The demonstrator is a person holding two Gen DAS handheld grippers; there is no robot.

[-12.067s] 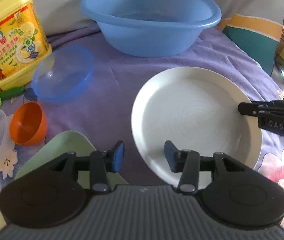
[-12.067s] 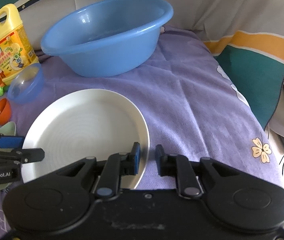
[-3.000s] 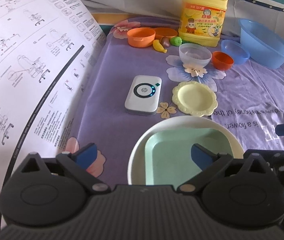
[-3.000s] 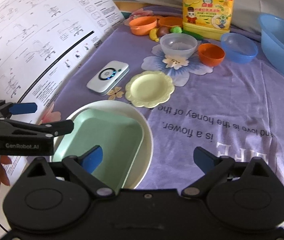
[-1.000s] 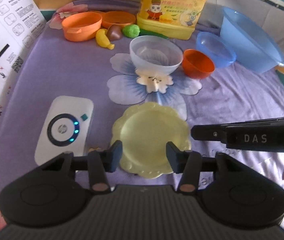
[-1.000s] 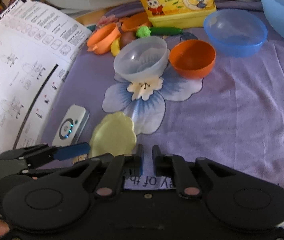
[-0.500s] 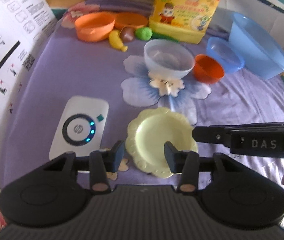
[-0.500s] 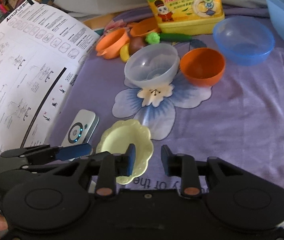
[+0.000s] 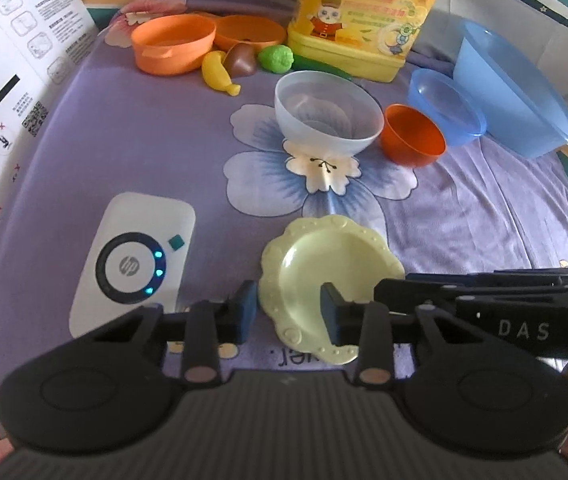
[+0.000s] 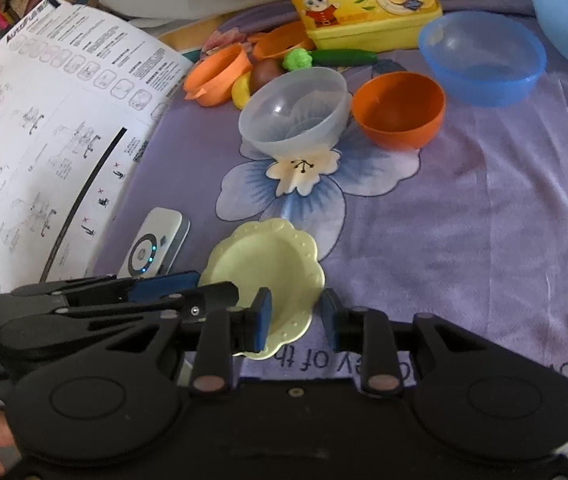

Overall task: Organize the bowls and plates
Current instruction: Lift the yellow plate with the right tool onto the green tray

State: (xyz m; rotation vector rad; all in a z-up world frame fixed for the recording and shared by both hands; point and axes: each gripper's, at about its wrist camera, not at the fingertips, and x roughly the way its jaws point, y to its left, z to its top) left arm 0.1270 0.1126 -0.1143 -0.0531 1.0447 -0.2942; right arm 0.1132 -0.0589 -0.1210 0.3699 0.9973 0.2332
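The left gripper point(image 9: 284, 312) is held partly open, its fingers straddling the near left edge of the plate point(image 9: 326, 272), with nothing gripped. The right gripper point(image 10: 296, 314) is likewise partly open and empty, its fingers set on either side of the plate's near right rim. The plate, small, pale yellow and scalloped, is seen lying flat and face up on the purple cloth point(image 9: 484, 216), directly ahead of both tools and just beyond their tips. Being round, it has no long axis and points no particular way, so either rim could be taken. Whether the pads touch the rim cannot be told. Both grippers are about equally near; the right one is judged slightly better placed, since the rim sits squarely in its gap. Just left of the plate a white device point(image 9: 134, 264) is seen, close enough to be knocked by the left fingers. Farther off, a clear bowl point(image 9: 326, 118), an orange bowl point(image 9: 414, 136), a blue bowl point(image 9: 446, 106) and a blue basin point(image 9: 520, 92) are ranged from left to right. The plate is judged the next piece to be lifted and stacked.
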